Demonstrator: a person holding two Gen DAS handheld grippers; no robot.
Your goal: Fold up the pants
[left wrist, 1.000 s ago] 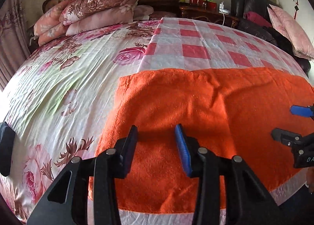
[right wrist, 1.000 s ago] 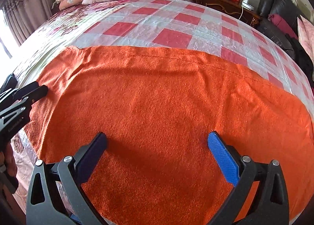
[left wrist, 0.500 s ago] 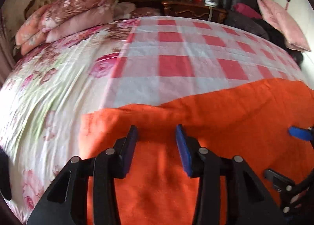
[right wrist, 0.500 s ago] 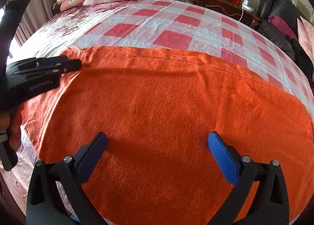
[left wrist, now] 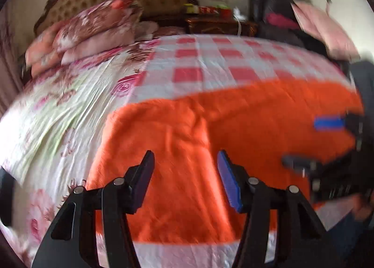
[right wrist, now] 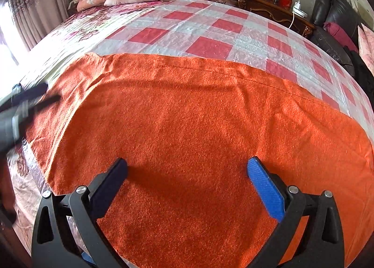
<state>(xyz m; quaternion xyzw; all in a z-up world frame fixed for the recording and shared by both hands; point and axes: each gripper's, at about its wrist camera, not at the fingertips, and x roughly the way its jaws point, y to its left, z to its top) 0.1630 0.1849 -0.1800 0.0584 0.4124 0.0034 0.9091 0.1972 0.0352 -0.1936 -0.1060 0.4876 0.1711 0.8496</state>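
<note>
The orange pants (right wrist: pixel 187 116) lie spread flat across the near part of the bed, with light wrinkles toward their left end (left wrist: pixel 187 123). My left gripper (left wrist: pixel 185 158) hovers over the left part of the cloth, open, with nothing between its pads. In the right wrist view it shows blurred at the cloth's left edge (right wrist: pixel 50 93). My right gripper (right wrist: pixel 187 163) stands wide open just above the middle of the pants, holding nothing. The left wrist view catches it at the far right (left wrist: pixel 313 142).
The bed carries a red-and-white checked sheet (right wrist: pixel 210 46) and a floral cover (left wrist: pixel 58 109). Pillows (left wrist: pixel 93 32) are stacked at the tufted headboard. A wooden nightstand (right wrist: pixel 268 6) and a dark sofa with cushions (right wrist: pixel 334 25) stand beyond the bed's right side.
My left gripper reached toward the far left edge of the pants, then drew back toward the near side; its jaws stand wider than a second ago. The right gripper has kept still.
</note>
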